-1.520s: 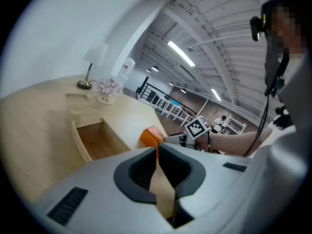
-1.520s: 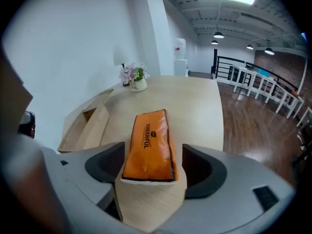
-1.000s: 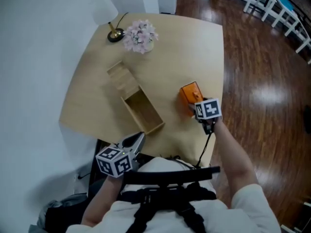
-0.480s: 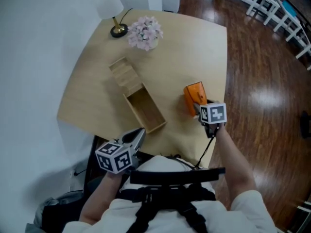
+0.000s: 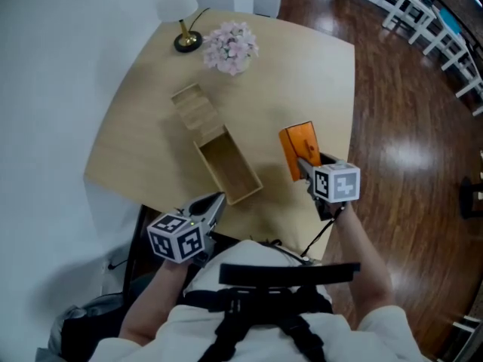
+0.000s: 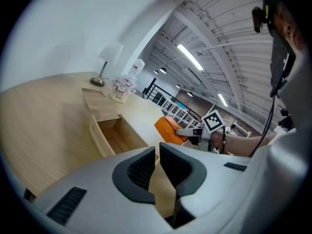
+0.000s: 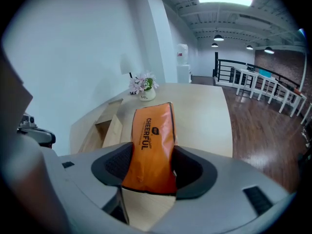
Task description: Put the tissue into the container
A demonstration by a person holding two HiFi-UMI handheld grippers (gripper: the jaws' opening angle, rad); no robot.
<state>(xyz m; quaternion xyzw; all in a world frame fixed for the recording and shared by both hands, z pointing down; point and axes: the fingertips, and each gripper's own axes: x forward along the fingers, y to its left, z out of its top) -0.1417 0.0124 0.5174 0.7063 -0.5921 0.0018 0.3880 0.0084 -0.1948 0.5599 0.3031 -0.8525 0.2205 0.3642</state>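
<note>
The orange tissue pack [image 5: 296,145] hangs lifted above the table's right side, clamped between the pads of my right gripper [image 5: 306,167]. In the right gripper view the pack [image 7: 148,140] stands upright in the jaws, which have just been closing on it. The container is an open wooden box [image 5: 207,169] at the table's middle, left of the pack, with its sliding lid [image 5: 195,108] pulled out beyond it. My left gripper [image 5: 214,207] hovers at the table's near edge, jaws together and empty. In the left gripper view, the box [image 6: 99,139] and pack [image 6: 167,130] lie ahead.
A pot of pink flowers [image 5: 231,47] and a lamp base [image 5: 187,42] stand at the table's [image 5: 143,134] far end. A white wall runs along the left. Dark wood floor [image 5: 407,127] lies right of the table, with white chairs [image 5: 423,13] beyond.
My right gripper has shut on the orange pack and raised it off the table. The left gripper has stayed where it was.
</note>
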